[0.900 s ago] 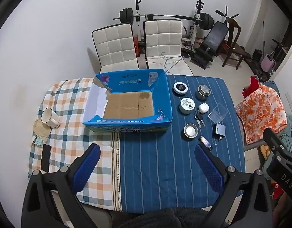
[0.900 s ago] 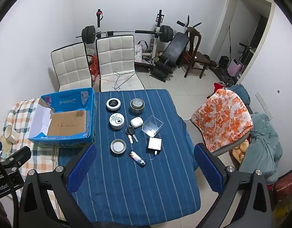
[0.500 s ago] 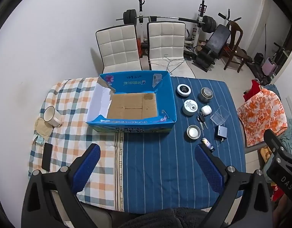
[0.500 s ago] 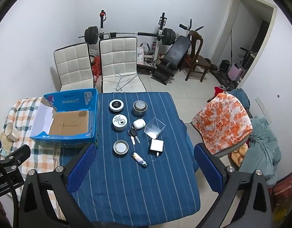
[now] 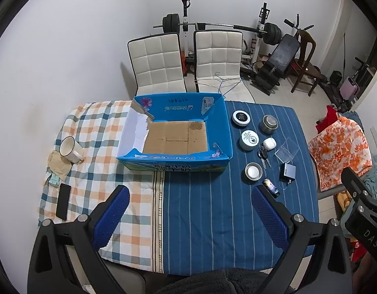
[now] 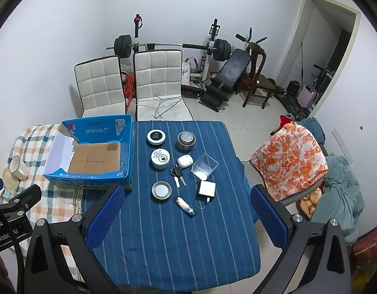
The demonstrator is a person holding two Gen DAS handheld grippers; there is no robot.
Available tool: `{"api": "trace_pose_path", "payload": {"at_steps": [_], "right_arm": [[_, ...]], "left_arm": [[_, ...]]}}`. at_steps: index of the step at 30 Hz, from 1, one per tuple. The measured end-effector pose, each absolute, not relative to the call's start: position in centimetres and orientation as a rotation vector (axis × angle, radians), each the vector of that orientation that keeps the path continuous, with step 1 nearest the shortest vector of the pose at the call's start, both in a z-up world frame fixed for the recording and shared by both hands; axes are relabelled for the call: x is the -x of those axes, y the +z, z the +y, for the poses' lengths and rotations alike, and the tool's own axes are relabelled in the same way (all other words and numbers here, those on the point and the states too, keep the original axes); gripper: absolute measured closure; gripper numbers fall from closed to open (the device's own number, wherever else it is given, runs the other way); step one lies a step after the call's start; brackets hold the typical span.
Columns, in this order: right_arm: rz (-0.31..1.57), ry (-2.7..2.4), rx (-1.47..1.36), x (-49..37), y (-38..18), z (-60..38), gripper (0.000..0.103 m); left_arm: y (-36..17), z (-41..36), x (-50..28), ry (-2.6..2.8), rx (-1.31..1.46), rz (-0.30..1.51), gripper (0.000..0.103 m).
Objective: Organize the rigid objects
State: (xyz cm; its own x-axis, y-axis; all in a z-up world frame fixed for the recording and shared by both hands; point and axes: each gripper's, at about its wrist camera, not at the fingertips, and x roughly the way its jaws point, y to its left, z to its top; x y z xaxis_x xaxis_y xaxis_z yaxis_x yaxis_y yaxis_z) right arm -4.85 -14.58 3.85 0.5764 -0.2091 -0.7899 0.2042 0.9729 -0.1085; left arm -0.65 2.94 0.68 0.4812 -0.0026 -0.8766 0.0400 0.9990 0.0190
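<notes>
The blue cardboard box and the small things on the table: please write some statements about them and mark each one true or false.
1. The blue cardboard box has nothing inside it. True.
2. The keys lie inside the box. False: they lie on the blue striped cloth, beside the box.
3. The clear plastic box is closer to the white charger than to the mug. True.
4. The left gripper is shut on the lighter. False: its jaws are open and hold nothing.
5. The mug stands on the checked cloth. True.
6. The right gripper holds a round tin. False: it is open and holds nothing.
</notes>
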Motion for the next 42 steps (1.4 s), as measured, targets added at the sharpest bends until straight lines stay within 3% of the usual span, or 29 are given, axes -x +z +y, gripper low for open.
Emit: {"api": "trace_pose_path", "payload": {"at_steps": [42], "right_arm": [[0.896, -0.230, 0.015, 5.8, 5.2, -14.1, 0.000]], "left_arm": [[2.8, 3.7, 1.3, -0.010, -0.036, 1.036, 0.001]]}}
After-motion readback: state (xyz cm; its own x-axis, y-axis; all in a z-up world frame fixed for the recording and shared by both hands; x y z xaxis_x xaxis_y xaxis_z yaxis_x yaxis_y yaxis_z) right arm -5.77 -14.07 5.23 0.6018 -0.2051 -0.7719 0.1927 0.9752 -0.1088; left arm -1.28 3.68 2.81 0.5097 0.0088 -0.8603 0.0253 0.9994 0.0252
